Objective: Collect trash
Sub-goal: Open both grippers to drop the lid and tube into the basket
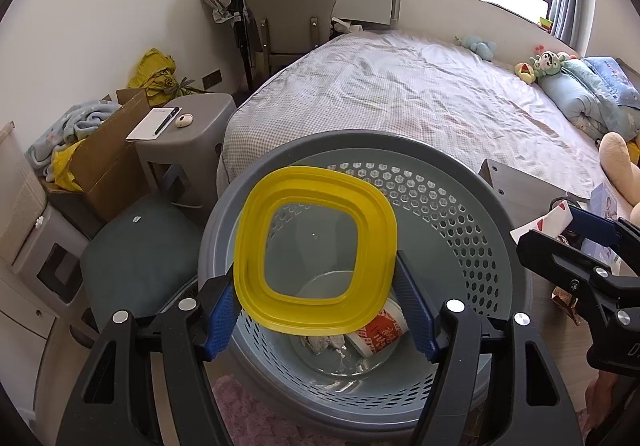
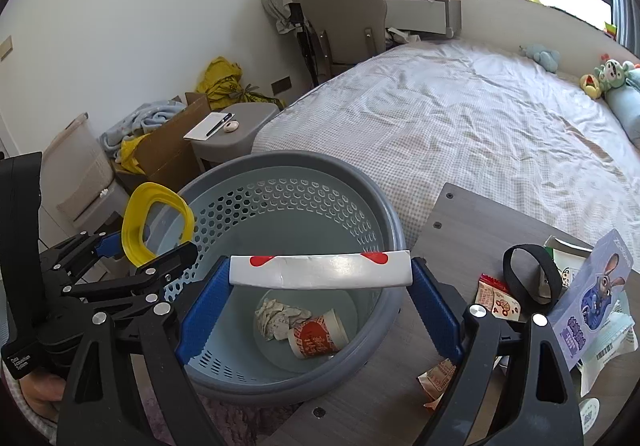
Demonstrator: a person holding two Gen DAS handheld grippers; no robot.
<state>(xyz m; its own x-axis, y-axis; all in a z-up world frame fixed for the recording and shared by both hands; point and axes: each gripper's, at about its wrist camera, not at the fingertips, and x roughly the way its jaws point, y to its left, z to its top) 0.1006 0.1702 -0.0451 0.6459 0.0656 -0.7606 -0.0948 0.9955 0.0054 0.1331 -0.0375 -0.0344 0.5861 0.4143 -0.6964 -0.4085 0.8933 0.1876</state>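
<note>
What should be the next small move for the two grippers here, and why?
Probably open the left gripper to drop the yellow lid: it hangs over the mouth of the grey basket, where a cup and crumpled paper already lie. The right gripper could then release its white wrapper.

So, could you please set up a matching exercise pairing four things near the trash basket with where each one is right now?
Things:
1. yellow plastic lid
2. white wrapper with red marks
3. red-and-white paper cup
4. black elastic band

Places:
A. on the basket floor
B. on the grey wooden table
C. in the left gripper
D. in the right gripper

Pairs: 1-C, 2-D, 3-A, 4-B
</note>
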